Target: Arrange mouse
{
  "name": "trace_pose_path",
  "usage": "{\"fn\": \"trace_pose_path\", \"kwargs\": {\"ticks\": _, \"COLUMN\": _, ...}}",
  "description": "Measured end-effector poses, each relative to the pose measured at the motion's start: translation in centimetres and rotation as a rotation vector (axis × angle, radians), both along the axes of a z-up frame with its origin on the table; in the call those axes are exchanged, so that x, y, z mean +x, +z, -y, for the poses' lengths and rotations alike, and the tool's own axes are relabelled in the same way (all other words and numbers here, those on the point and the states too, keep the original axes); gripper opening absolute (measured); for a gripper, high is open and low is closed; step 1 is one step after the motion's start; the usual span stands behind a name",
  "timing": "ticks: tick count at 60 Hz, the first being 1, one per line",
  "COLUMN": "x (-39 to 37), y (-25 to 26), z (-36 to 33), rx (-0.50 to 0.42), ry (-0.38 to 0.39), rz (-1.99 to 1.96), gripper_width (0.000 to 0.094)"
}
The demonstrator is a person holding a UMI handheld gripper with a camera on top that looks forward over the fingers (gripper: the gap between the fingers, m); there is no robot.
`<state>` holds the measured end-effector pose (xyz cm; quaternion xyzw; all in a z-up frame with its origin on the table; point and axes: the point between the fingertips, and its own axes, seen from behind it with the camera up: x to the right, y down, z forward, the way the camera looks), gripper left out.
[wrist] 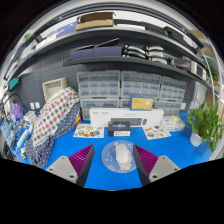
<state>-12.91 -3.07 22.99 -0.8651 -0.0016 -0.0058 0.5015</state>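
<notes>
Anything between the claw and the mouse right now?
Nothing visible. The mouse lies on the blue table, between the open claw's pink pads, with a gap at each side. No other object sits in that gap.

Glossy clear plastic mouse [118, 155] on a smooth matt blue tabletop [180, 150], beside checked cloth [52, 117]

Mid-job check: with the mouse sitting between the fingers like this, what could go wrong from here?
1. The mouse lies on the blue table between the open gripper's fingers with gaps either side; an off-centre close may push it sideways rather than grip it.
2. Its rounded, pale shell looks smooth, so it might slip out when lifted.
3. The white box just beyond could be bumped if you push forward.
</notes>
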Motion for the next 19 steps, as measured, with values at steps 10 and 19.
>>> {"fn": "trace_pose_path", "kwargs": {"ticks": 10, "x": -0.6, "y": -0.1, "z": 2.2, "rx": -0.004, "ry": -0.008, "rz": 0.015, "gripper_width": 0.0786}}
{"fn": "trace_pose_path", "kwargs": {"ticks": 19, "x": -0.7, "y": -0.3, "z": 3.2, "rx": -0.012, "ry": -0.013, "rz": 0.027, "gripper_width": 0.0786}}
